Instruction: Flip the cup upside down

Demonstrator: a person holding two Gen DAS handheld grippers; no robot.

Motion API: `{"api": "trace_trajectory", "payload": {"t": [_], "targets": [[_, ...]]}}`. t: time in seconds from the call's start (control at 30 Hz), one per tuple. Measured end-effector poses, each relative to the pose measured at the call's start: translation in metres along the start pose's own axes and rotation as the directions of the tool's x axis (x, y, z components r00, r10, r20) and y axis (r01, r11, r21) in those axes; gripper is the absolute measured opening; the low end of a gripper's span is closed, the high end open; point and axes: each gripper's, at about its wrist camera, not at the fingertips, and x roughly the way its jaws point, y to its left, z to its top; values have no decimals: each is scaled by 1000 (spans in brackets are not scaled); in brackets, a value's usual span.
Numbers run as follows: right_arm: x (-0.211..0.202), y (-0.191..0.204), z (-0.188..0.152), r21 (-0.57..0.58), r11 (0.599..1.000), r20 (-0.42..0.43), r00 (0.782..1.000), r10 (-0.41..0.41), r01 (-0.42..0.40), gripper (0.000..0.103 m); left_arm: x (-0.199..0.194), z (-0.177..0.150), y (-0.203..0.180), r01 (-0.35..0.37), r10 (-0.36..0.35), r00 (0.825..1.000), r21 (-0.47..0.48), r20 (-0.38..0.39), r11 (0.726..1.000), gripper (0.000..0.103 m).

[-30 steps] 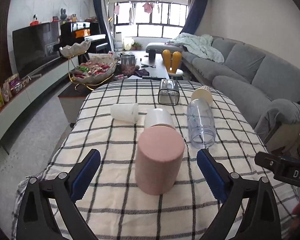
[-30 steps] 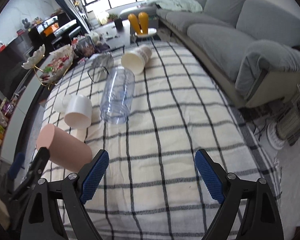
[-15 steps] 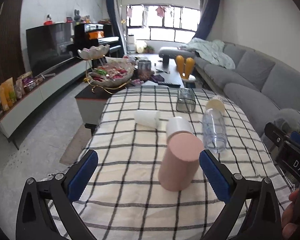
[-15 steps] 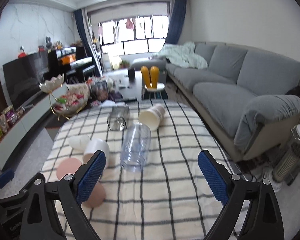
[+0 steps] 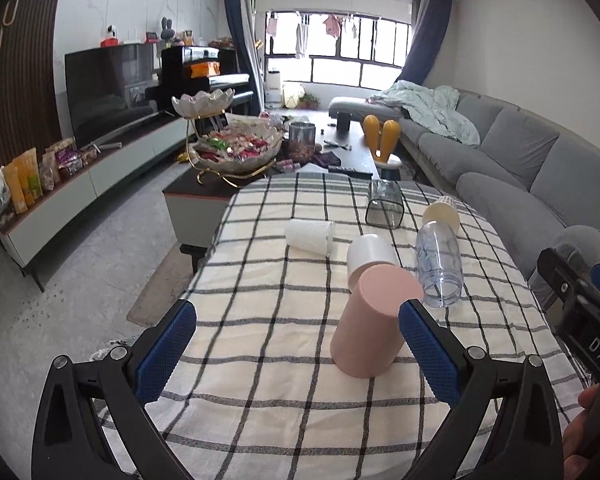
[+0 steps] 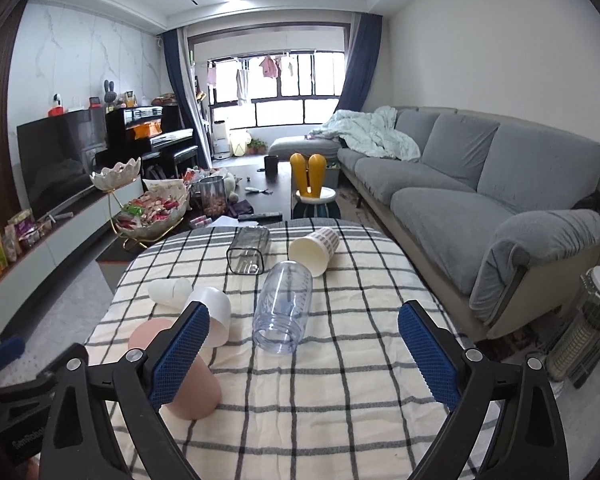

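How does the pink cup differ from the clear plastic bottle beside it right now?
The pink cup is opaque and stands mouth down, closed base up; the clear bottle is see-through and lies on its side with its open mouth toward the cameras. The bottle looks longer. Both rest on the checked tablecloth, ungripped.

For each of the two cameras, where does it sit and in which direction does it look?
Left wrist: on the left claw, facing the window across the checked tablecloth; open blue pads, upside-down pink cup, right claw's body at the right edge.
Right wrist: on the right claw, same direction; open blue pads.
Shared: pink cup, clear plastic bottle.
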Motion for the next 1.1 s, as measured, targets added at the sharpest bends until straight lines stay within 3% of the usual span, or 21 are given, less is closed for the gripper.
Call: {"api": "trace_trajectory", "payload": {"t": [0.2,0.37,1.1], "targets": [[-4,1,0,-6,1000,15,1000,-13,13,100,-14,3,-1,-49,48,997,22,65,999,103],[-3,2,-1,-14,1000,5,1000,-21,21,100,-15,5,-1,-69,67,996,28,67,997,103],[-5,-4,-1,-2,1000,0,1000,-26,26,100,-16,5,-4,-54,51,996,40,71,998,103]]}}
